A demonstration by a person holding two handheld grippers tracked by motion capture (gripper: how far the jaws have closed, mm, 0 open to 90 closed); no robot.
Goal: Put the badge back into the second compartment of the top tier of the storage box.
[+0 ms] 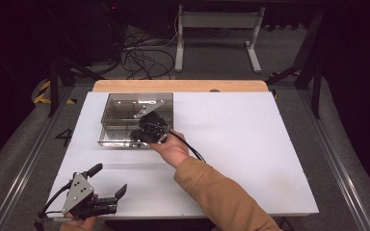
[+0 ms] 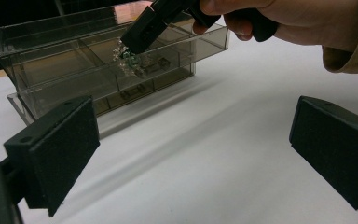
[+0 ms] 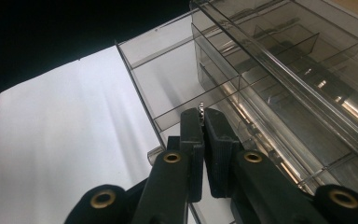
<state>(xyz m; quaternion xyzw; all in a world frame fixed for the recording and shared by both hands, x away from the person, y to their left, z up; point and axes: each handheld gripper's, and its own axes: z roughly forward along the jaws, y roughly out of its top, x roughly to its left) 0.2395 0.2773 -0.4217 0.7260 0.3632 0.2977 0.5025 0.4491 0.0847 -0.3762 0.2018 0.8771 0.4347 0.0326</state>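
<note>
A: Item one, white table point(image 1: 231, 144). Item two, clear compartment box point(image 1: 120, 108), at eleven o'clock from the table's centre, lid up

B: Grippers?

A: Right gripper point(image 3: 201, 114) inside the box, jaws nearly together on a small shiny metal part point(image 3: 201, 106); in the left gripper view that part point(image 2: 126, 58) hangs just above a compartment. Left gripper point(image 1: 108, 180) at seven o'clock, near the front edge, jaws wide, holding nothing

B: Handling note?

A: Likely a placing step: keep the pinch firm, clear the dividers, lower within one cell, then release; a tiny piece could slip or bounce across
</note>
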